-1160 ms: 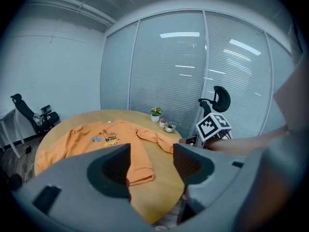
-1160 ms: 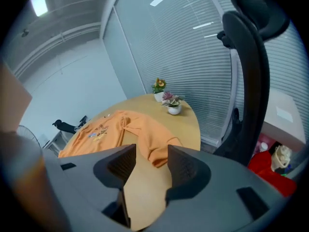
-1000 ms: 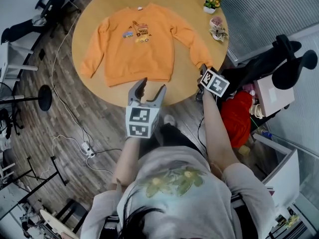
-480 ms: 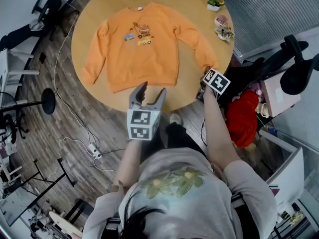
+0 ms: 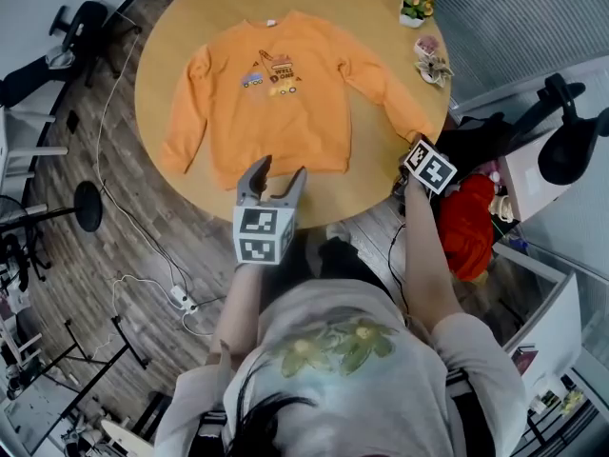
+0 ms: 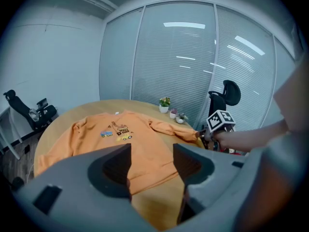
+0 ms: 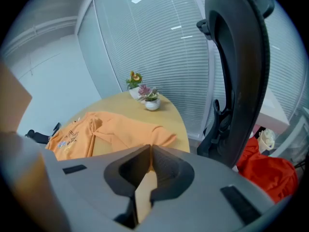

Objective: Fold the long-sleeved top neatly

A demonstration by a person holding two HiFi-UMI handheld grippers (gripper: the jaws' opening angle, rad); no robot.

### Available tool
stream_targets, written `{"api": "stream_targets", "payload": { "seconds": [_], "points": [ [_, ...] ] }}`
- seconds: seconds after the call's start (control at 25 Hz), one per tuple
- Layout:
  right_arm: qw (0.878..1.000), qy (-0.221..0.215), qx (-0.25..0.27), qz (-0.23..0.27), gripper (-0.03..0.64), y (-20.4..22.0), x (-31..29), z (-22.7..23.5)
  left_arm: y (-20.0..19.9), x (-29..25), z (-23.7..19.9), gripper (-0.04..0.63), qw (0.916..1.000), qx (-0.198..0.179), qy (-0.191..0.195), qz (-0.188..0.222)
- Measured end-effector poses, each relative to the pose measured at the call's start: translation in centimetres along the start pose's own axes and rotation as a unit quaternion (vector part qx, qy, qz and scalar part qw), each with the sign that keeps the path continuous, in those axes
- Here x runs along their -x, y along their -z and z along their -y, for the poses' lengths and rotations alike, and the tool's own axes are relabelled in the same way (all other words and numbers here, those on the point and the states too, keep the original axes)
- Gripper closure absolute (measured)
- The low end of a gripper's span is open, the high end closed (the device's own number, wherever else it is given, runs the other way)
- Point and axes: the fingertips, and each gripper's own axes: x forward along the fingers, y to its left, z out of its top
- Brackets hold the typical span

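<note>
Jaws of the right gripper (image 7: 149,151) are shown pressed together, having just been closing. The sleeve cuff (image 7: 166,139) is judged to be nipped between their tips at the right edge of the tabletop (image 5: 373,185), though the pinch itself is largely covered by the jaws. Those of the left gripper (image 6: 152,149) are spread, and nothing lies between them.

**Tabletop (1).** Round and wooden, it carries everything the task needs.

**Long-sleeved top (1).** The long-sleeved top (image 5: 271,103) is orange and is laid flat, print side up, across the middle of the tabletop. Its collar is turned to the far edge and its hem to the near edge. Both sleeves (2) are spread outward and down, presumably so that each can be brought across the body in turn.

**Grippers (2).** The right one is set on the cuff nearest the right edge, a grip point from which that sleeve can be lifted and folded inward. The left one is held above the near edge, just short of the hem and apart from the fabric. It is judged to be in approach, with its gap ready to take the hem or the other sleeve.

**Potted plants (2).** A yellow-flowered plant (image 5: 416,6) and a pink-flowered plant (image 5: 433,57) stand at the far right edge. They are well clear of the body of the garment but near the gripped sleeve, so a wide sweep of that sleeve could disturb them.
</note>
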Motion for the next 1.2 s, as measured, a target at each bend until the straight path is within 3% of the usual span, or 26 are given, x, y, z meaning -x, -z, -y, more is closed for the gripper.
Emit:
{"api": "stream_targets", "payload": {
  "seconds": [0.28, 0.64, 1.2],
  "points": [
    [0.995, 0.002, 0.039, 0.094, 0.591, -8.0, 3.9, -3.3, -1.6, 1.1, -5.7, 0.327, 0.9998, 0.011, -0.011, 0.011],
    [0.975, -0.040, 0.112, 0.190, 0.591, -16.3, 9.0, -12.0, -3.5, 2.1, -11.9, 0.327, 0.9991, 0.027, -0.020, 0.026],
    [0.950, -0.079, 0.163, 0.256, 0.591, -21.7, 11.1, -23.7, -3.8, 2.1, -20.5, 0.327, 0.9990, 0.031, -0.023, 0.023]
  ]
}}
